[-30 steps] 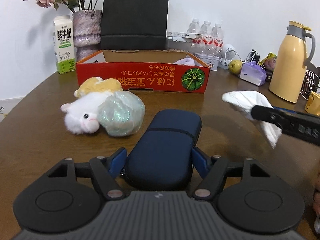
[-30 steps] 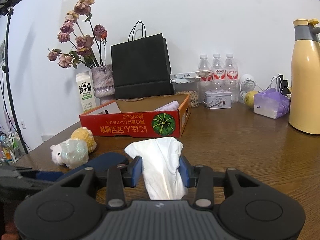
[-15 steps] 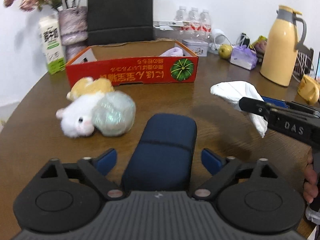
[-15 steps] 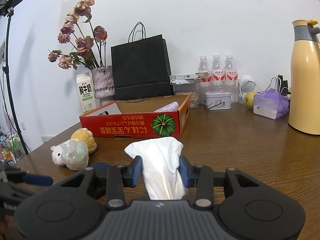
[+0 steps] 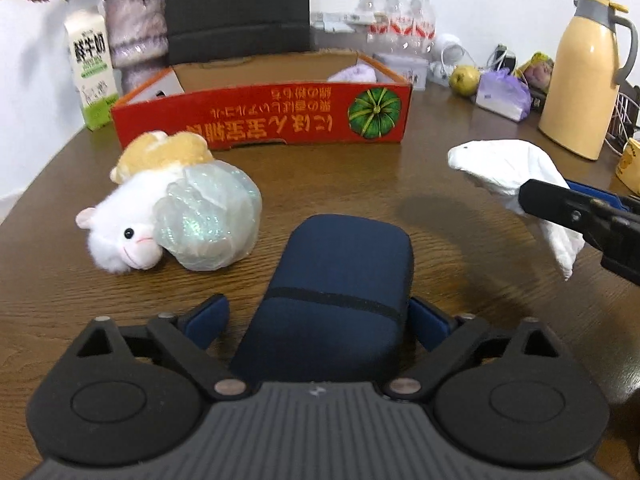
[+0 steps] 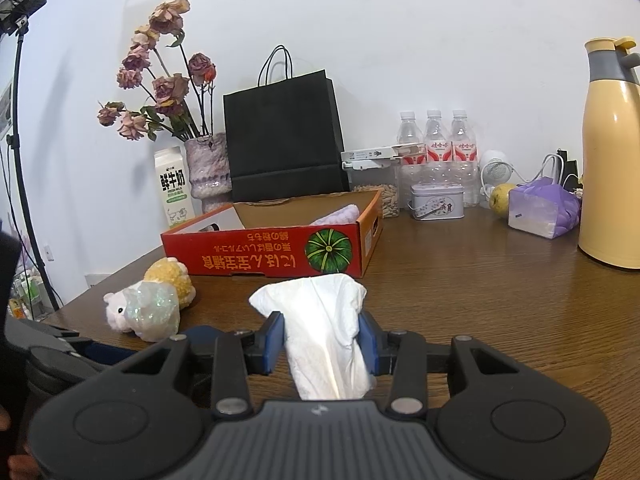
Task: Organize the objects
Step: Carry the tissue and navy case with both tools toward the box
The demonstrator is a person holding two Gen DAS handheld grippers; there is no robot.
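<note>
On the left of the wooden table [image 5: 460, 160] a white plush hamster [image 5: 120, 236] lies touching a yellow plush toy [image 5: 164, 156], with an iridescent wrapped bundle [image 5: 208, 224] against them. None of these has shifted in the last second. Behind them stands the red cardboard box [image 5: 260, 118] with the pumpkin print, open on top, with a pale purple cloth [image 5: 354, 75] in its far right corner.

The change is in the middle. A second ago the left gripper [image 5: 318, 316] had both blue pads pressed on the navy zip case [image 5: 340, 280]. Now its jaws stand wide: the left pad is clear of the case and the right pad is just beside it. The case lies flat on the table between the fingers, short of the box. It has probably been let go rather than delivered, so it still needs a fresh grip before it can be carried to the box.

To the right, the right gripper [image 6: 322, 344] is unchanged, its jaws narrow and clamped on a crumpled white tissue [image 6: 324, 332] held above the table, facing the box front. The tissue looks ready to go in next.
</note>
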